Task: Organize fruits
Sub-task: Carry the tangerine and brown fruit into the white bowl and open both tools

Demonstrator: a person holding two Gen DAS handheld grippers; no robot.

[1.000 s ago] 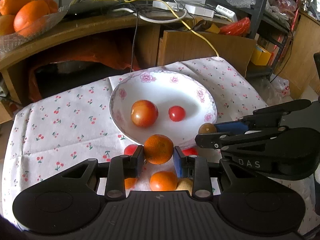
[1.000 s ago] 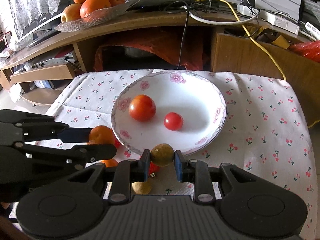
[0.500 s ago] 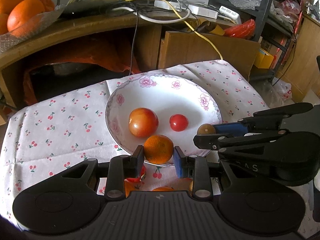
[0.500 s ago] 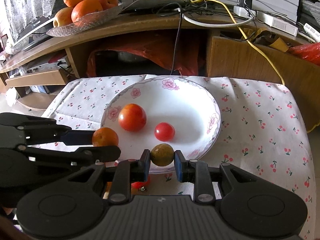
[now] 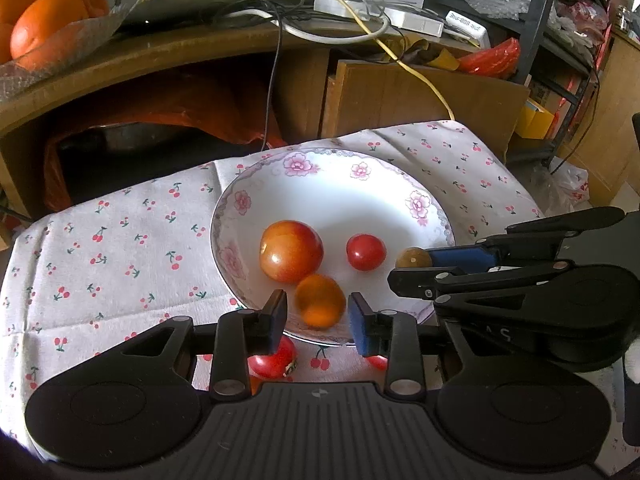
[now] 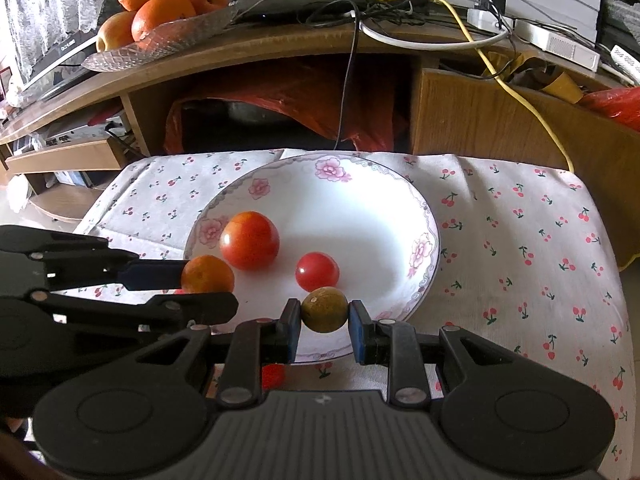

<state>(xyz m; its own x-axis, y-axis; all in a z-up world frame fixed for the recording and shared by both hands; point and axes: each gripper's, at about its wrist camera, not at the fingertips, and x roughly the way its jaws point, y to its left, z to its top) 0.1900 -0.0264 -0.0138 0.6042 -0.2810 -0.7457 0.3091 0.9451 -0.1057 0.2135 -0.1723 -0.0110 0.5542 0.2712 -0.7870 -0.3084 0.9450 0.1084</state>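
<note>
A white flowered plate (image 5: 436, 216) is seen on the cherry-print cloth (image 5: 120, 240) that covers the desk, and two fruits are being delivered into it at once. The left tongs (image 5: 318, 316) are spread, with a gap visible on each side of the small orange (image 5: 320, 300), which appears just released and is judged to be resting on the plate at about 6 o'clock of the bowl, touching or nearly touching the large tomato (image 5: 291, 250). A cherry tomato (image 5: 365, 252) lies near the middle, at 3 o'clock from the large one. The right tongs (image 6: 325, 322) are pinching a brown-green round fruit (image 6: 324, 309) over the near rim of the plate, at 6 o'clock from the cherry tomato.

The step in hand is judged to be placing; the next move would call for the left tongs to be drawn back without nudging the orange, and for the brown-green fruit to be carried a little further inward and lowered before release, since it could otherwise roll off the rim.

The fruits are near-spherical, so no long axis can be told; a stem scar on the held fruit is turned toward 10 o'clock. More red fruit (image 5: 274, 360) waits on the cloth at 6 o'clock of the plate
</note>
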